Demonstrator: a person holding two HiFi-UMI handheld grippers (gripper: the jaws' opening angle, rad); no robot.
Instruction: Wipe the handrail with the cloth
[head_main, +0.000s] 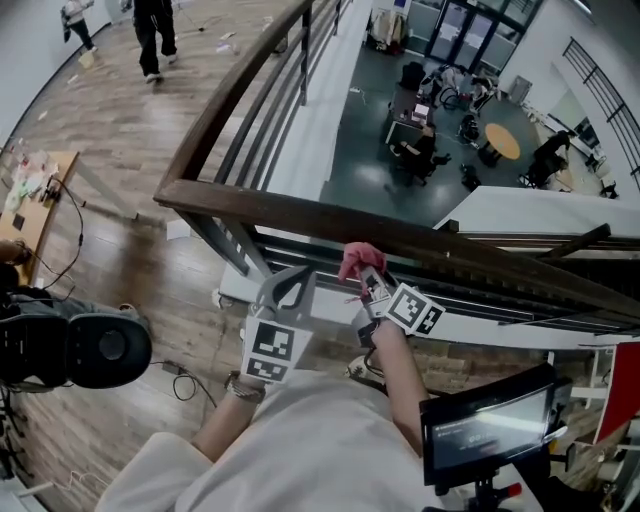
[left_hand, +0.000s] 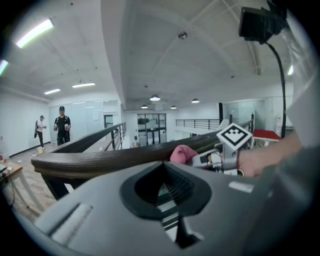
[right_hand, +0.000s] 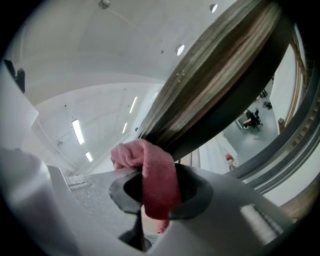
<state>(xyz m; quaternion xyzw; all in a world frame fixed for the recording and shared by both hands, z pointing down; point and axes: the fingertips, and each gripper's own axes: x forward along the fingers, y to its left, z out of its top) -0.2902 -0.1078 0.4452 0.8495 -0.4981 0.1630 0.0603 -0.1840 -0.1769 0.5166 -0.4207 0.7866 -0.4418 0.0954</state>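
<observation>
The dark wooden handrail (head_main: 300, 212) crosses the head view from left to right, and a second stretch of it runs away toward the top. A pink cloth (head_main: 358, 258) is pressed against the rail's near side, with my right gripper (head_main: 368, 280) shut on it. In the right gripper view the cloth (right_hand: 156, 176) hangs out between the jaws right under the handrail (right_hand: 225, 75). My left gripper (head_main: 287, 288) is held just left of the right one, below the rail, its jaws together on nothing. From the left gripper view I see the handrail (left_hand: 95, 156), the cloth (left_hand: 183, 153) and the right gripper's marker cube (left_hand: 234, 137).
Metal balusters (head_main: 262, 130) stand under the rail, and beyond them is a drop to a lower floor with furniture (head_main: 420, 140). Two people (head_main: 152, 35) walk at the far left. A black device (head_main: 95, 350) is at my left, a screen (head_main: 490, 425) at my right.
</observation>
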